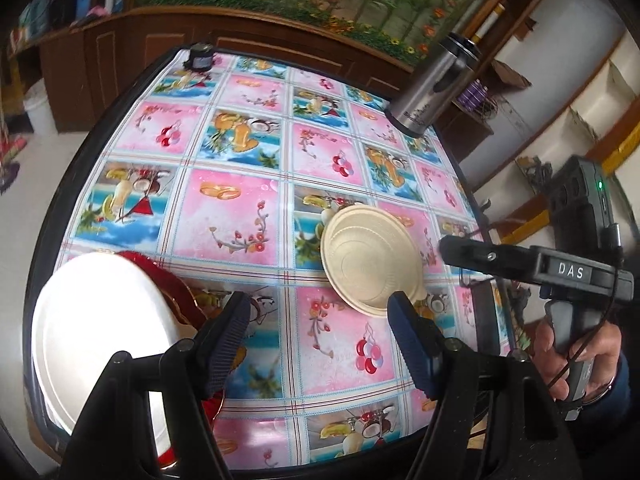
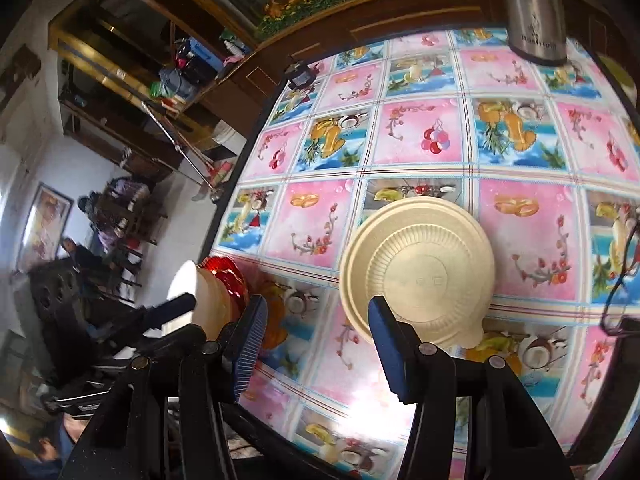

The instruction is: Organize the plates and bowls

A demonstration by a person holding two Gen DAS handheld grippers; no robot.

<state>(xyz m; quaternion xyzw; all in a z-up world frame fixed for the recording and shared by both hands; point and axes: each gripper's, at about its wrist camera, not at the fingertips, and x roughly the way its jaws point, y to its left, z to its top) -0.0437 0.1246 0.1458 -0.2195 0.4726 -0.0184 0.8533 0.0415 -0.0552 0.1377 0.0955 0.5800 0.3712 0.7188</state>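
Note:
A cream ribbed bowl (image 1: 372, 256) (image 2: 420, 272) with a small tab on its near rim lies on the flowered tablecloth, right of centre. My left gripper (image 1: 320, 320) hovers open just short of it, nothing between its blue pads. At the table's near left corner a white plate (image 1: 100, 340) (image 2: 188, 284) rests on a red plate (image 1: 168, 280) (image 2: 226, 276). My right gripper (image 2: 316, 320) is open and empty too. Its right finger (image 2: 384, 332) overlaps the bowl's near rim in the picture. In the left wrist view the right gripper (image 1: 452, 250) reaches in from the right, held by a hand (image 1: 576, 352).
A steel thermos (image 1: 436, 84) (image 2: 532, 12) stands at the far right edge of the table (image 1: 240, 208). A small black object (image 1: 202, 58) (image 2: 300, 74) sits at the far left corner. Dark-framed glasses (image 2: 620, 280) lie near the right edge. Wooden cabinets stand behind the table.

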